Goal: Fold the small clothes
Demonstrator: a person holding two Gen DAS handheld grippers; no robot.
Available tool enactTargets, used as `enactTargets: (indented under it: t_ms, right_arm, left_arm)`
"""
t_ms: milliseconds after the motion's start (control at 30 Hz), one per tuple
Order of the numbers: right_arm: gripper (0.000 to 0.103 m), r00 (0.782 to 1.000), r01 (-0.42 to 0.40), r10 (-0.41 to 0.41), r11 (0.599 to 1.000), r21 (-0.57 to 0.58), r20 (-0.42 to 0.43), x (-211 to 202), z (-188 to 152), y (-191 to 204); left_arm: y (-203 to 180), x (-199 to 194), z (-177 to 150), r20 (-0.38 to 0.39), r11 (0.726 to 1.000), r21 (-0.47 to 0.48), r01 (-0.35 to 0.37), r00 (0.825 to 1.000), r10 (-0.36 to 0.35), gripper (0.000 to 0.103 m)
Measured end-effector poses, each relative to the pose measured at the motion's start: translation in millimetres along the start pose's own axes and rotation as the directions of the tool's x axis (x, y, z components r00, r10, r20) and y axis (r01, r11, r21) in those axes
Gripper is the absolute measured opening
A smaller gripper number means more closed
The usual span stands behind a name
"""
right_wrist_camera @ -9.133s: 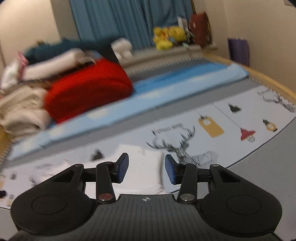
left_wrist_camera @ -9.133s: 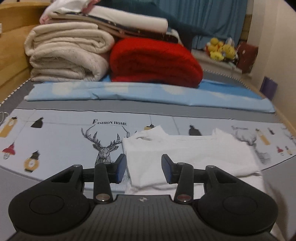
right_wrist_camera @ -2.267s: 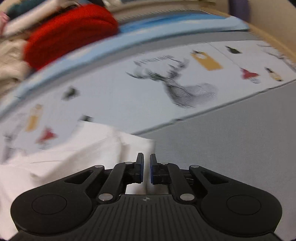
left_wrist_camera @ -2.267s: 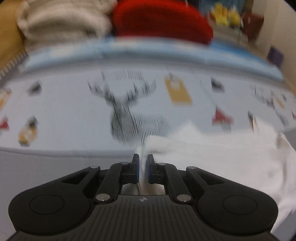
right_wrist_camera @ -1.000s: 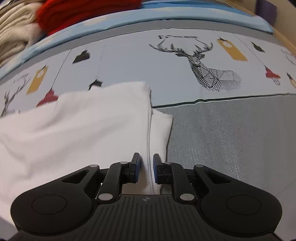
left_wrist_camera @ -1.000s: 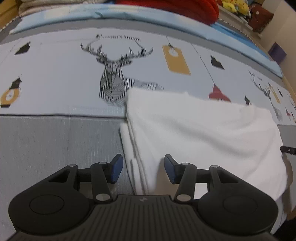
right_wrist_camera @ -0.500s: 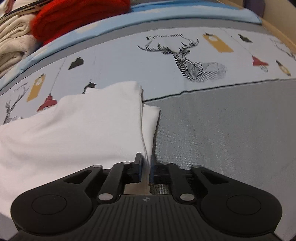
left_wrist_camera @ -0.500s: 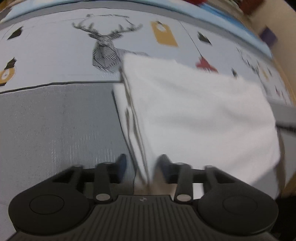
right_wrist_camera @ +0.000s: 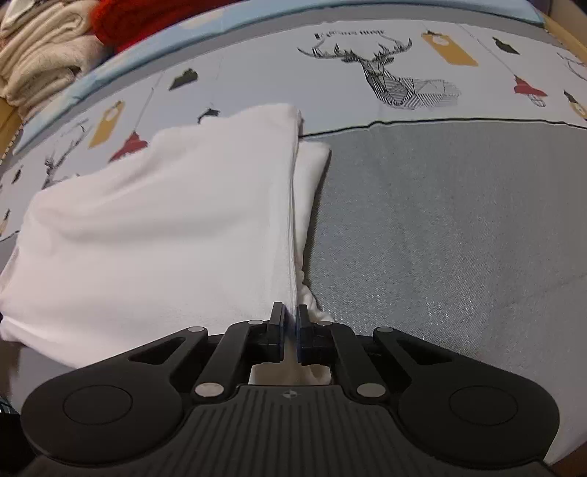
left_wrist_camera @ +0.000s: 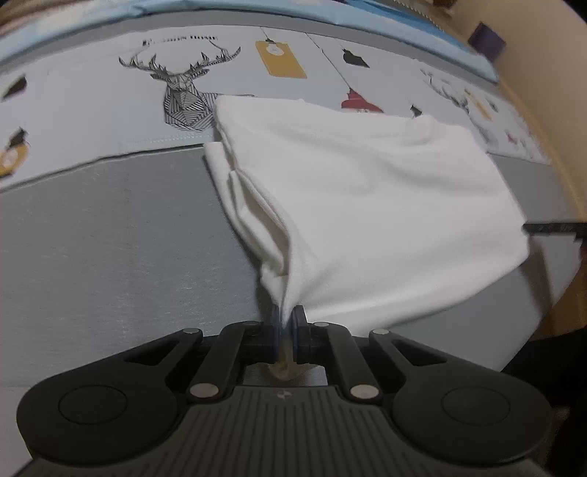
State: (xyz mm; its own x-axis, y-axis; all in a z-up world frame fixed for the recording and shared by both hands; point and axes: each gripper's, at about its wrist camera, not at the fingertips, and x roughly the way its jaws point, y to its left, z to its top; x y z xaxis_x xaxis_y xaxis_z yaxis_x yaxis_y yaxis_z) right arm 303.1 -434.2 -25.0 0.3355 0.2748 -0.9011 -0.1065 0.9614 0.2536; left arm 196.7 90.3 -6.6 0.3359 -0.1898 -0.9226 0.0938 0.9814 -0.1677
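Observation:
A white folded garment [left_wrist_camera: 367,190] lies on the printed bed sheet, also seen in the right wrist view [right_wrist_camera: 165,227]. My left gripper [left_wrist_camera: 288,319] is shut on the garment's near left corner, and the cloth rises in a pinched ridge from the jaws. My right gripper [right_wrist_camera: 290,319] is shut on the garment's near right edge, where several layers meet. The near edge is lifted slightly off the grey part of the sheet. A dark tip of the right gripper shows at the right rim of the left wrist view [left_wrist_camera: 550,228].
The sheet [left_wrist_camera: 110,220] is grey near me and pale with deer and lamp prints farther off. Folded beige blankets [right_wrist_camera: 40,58] and a red blanket [right_wrist_camera: 146,14] are stacked at the far left in the right wrist view. A wooden bed frame [left_wrist_camera: 543,121] runs along the right.
The left gripper was open over the garment's left edge a second ago; it has closed on the corner and pulled it up. The right gripper stayed shut on the right edge.

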Motion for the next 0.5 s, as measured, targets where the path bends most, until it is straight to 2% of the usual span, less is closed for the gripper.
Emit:
enactTargets:
  t_ms: [133, 200, 267, 300, 333, 367, 400, 467, 500]
  right_arm:
    - [0.004, 0.998, 0.026, -0.027, 1.0, -0.012, -0.059, 6, -5, 1]
    - [0.005, 0.996, 0.027, -0.029, 0.999, -0.024, -0.088, 7, -6, 2]
    - [0.006, 0.996, 0.03, -0.031, 0.999, -0.015, -0.084, 5, -3, 3]
    - [0.009, 0.997, 0.026, -0.026, 1.0, -0.009, -0.068, 3, -1, 3]
    - [0.011, 0.999, 0.022, -0.023, 1.0, -0.008, -0.048, 2, 0, 4]
    - [0.018, 0.999, 0.025, -0.026, 1.0, -0.008, -0.02, 1, 3, 5]
    - [0.031, 0.999, 0.032, -0.032, 0.999, -0.004, 0.004, 0, 5, 4]
    - [0.043, 0.999, 0.038, -0.038, 0.999, 0.018, 0.03, 3, 8, 3]
    - [0.043, 0.999, 0.032, -0.033, 0.999, 0.032, 0.028, 7, 10, 1]
  left_arm:
    - [-18, 21, -17, -0.14, 0.987, 0.16, -0.028, 0.989, 0.051, 0.006]
    - [-16, 20, -17, -0.149, 0.986, 0.164, -0.011, 0.988, 0.036, 0.009]
    - [-5, 9, -10, -0.095, 0.994, 0.106, 0.011, 0.995, -0.001, 0.013]
    - [1, 5, -5, -0.059, 0.997, 0.071, 0.022, 0.998, -0.017, 0.022]
    - [9, 0, 1, -0.015, 0.999, 0.019, 0.032, 0.999, -0.032, 0.041]
    - [19, -3, 6, 0.028, 0.998, -0.045, 0.037, 0.999, -0.036, 0.048]
    - [28, -5, 9, 0.062, 0.993, -0.112, 0.045, 0.997, -0.038, 0.056]
    - [44, 0, 13, 0.091, 0.972, -0.223, 0.076, 0.994, -0.057, 0.06]
    - [49, 6, 14, 0.089, 0.959, -0.27, 0.087, 0.994, -0.065, 0.06]
